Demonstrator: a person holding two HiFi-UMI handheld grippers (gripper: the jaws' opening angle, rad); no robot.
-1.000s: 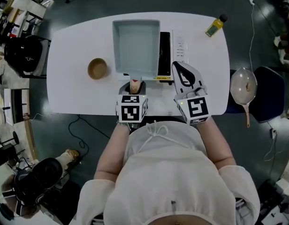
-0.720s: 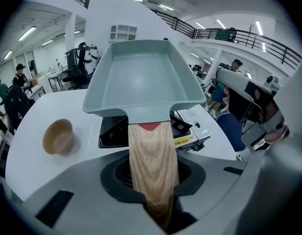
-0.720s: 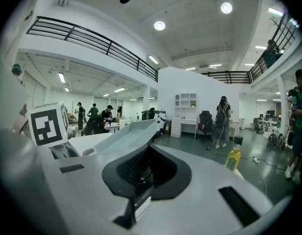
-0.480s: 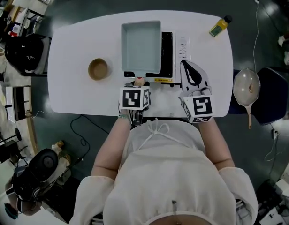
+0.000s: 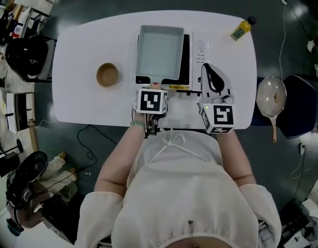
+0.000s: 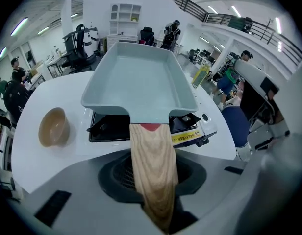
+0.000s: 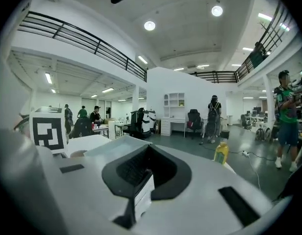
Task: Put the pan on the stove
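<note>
A person in a white top is leaning over a white oval table (image 5: 81,50), working a two-jaw gripper in each hand. At the upper centre of the head view, a pale blue rectangular pan (image 5: 159,53) is lying over the black induction stove (image 6: 108,128). It is covering most of the cooktop, leaving a dark strip showing along its right side. Whether its base is resting fully on the glass cannot be told.

The pan's wooden handle (image 6: 153,165) is pointing toward the bottom of the frame. The left gripper (image 5: 154,91) is clasping it: the handle is running straight down between the jaws, which have just been opening a little around the wood.

Just to the right, the right gripper (image 5: 207,68) is hovering above the table's near edge beside the stove's white control panel. Its jaws are drawn together and holding nothing.

A small wooden bowl (image 5: 107,74) is sitting alone on the table at centre left, well apart from the stove. A yellow bottle (image 5: 240,29) is lying near the table's upper right edge. Off the table at the right of the frame, a round frying pan (image 5: 269,98) is resting on a dark blue chair (image 5: 298,107).
</note>
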